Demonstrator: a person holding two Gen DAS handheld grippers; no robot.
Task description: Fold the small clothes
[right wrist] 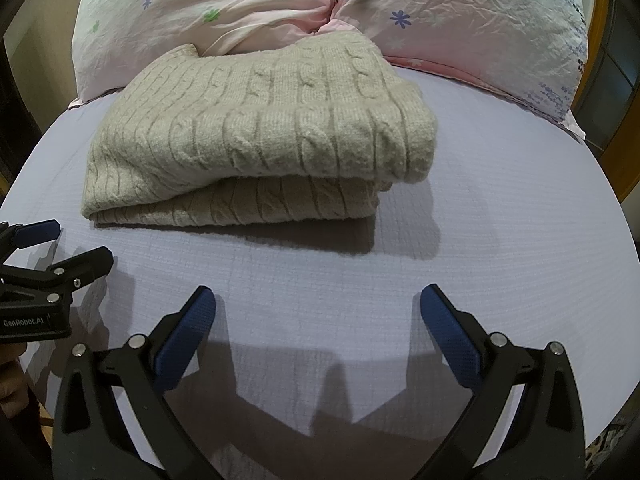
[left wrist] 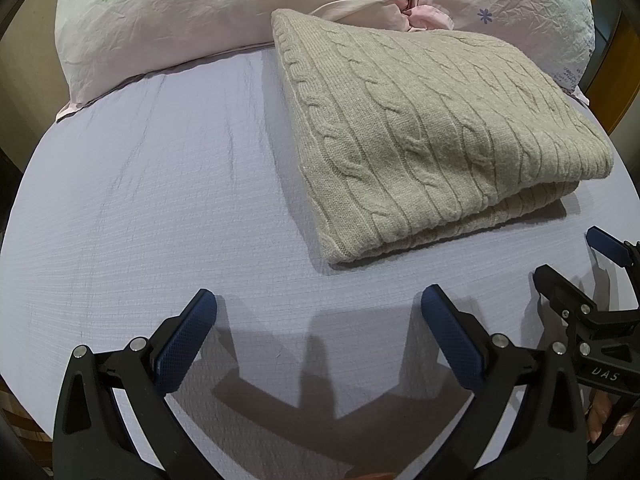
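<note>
A folded cable-knit wool sweater point(left wrist: 420, 136) was pale beige with raised rope twists. The ribbed bed sheet point(left wrist: 160, 200) under it was lavender. Two crinkled pink-and-white cotton pillows point(right wrist: 460, 16) bore green and purple flowers and a brown tree. Both black-framed grippers had dark blue textured pads point(left wrist: 184, 340).

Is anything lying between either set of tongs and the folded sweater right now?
Nothing visible does. Only bare lilac bedsheet lies between the open right tongs and the folded cable-knit sweater, and between the open left tongs and the sweater. The floral pillows sit behind it, out of the way.
</note>
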